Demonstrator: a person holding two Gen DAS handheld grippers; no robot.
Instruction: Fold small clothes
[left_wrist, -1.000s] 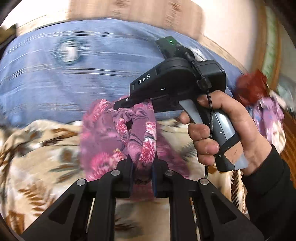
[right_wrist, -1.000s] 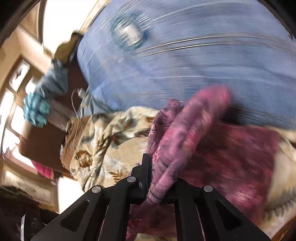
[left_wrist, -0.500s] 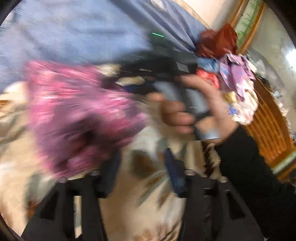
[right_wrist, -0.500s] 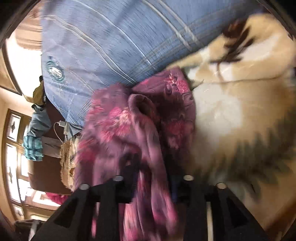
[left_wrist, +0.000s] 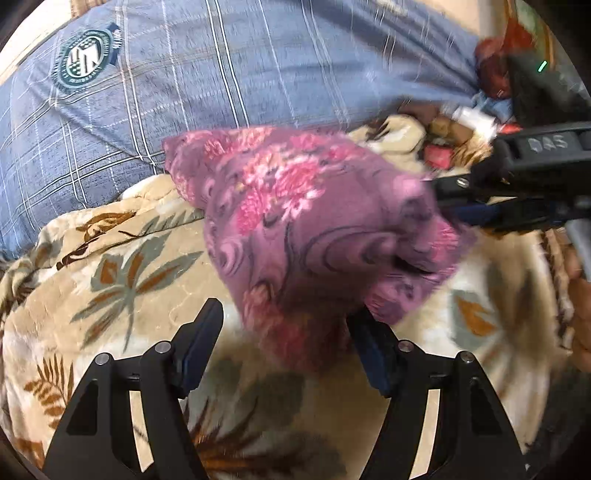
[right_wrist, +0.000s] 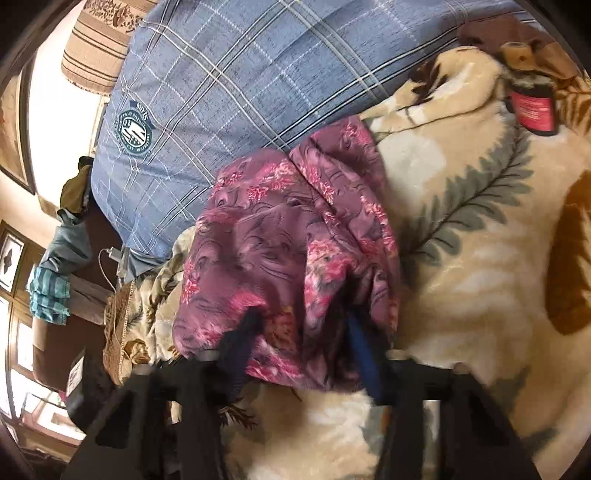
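1. Left wrist view: garment (left_wrist: 314, 229), a purple floral piece, lies bunched mid-frame on the leaf-print blanket (left_wrist: 122, 280), just below the blue plaid pillow (left_wrist: 229, 70). No neat fold shows yet, so most of the folding looks undone. The left gripper (left_wrist: 284, 347) points steeply down, its jaws opening wide with cloth hanging between them, pads apparently not pressing.

2. Right wrist view: the same garment sits centre-left, its near edge draped over the right gripper (right_wrist: 303, 354). Those jaws are closing with fabric between them; motion blur hides whether the pads grip.
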